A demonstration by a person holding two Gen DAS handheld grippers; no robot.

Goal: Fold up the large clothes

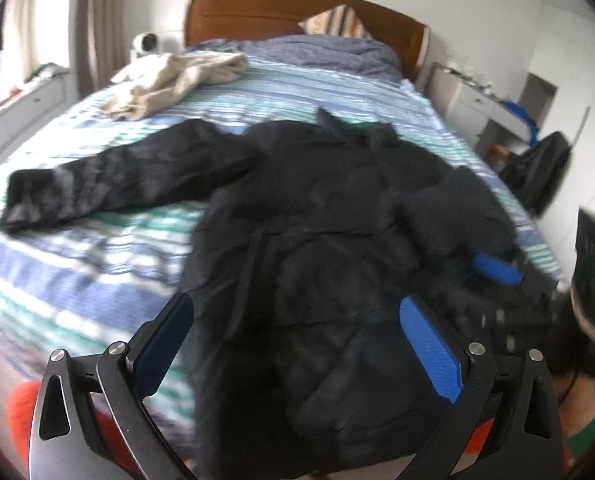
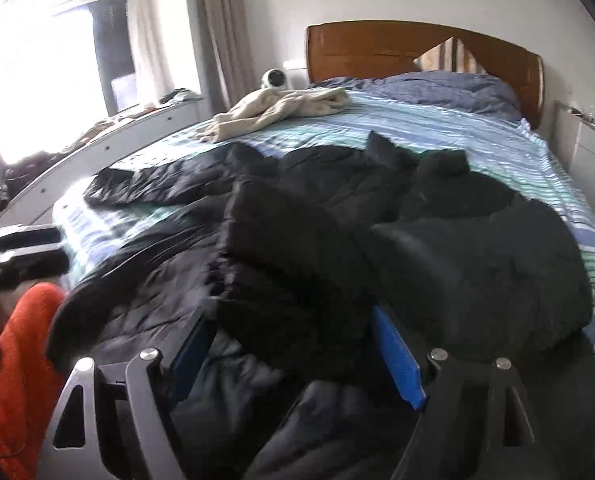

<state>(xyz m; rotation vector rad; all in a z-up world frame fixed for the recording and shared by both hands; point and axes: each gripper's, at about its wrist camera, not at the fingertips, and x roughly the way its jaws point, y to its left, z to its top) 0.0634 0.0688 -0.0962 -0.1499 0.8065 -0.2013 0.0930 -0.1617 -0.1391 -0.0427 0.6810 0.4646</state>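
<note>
A large black padded jacket [image 1: 317,220] lies spread on the striped bed [image 1: 97,264]. One sleeve [image 1: 97,188] stretches out to the left; the other sleeve [image 2: 297,240] is folded across the jacket's body. My left gripper [image 1: 297,304] is open, its blue pads wide apart above the jacket's near hem. My right gripper [image 2: 291,314] is open too, hovering over the folded sleeve's near end with the pads not pressing on the cloth. A blue finger [image 1: 497,272] of the right gripper shows at the jacket's right edge in the left wrist view.
A crumpled beige garment [image 1: 177,80] lies at the far left of the bed, with a blue duvet [image 1: 317,52] and a wooden headboard [image 1: 297,8] behind it. White drawers [image 2: 137,136] run along the left side, a nightstand [image 1: 477,100] and dark bag [image 1: 537,172] along the right. An orange sleeve [image 2: 21,360] is near.
</note>
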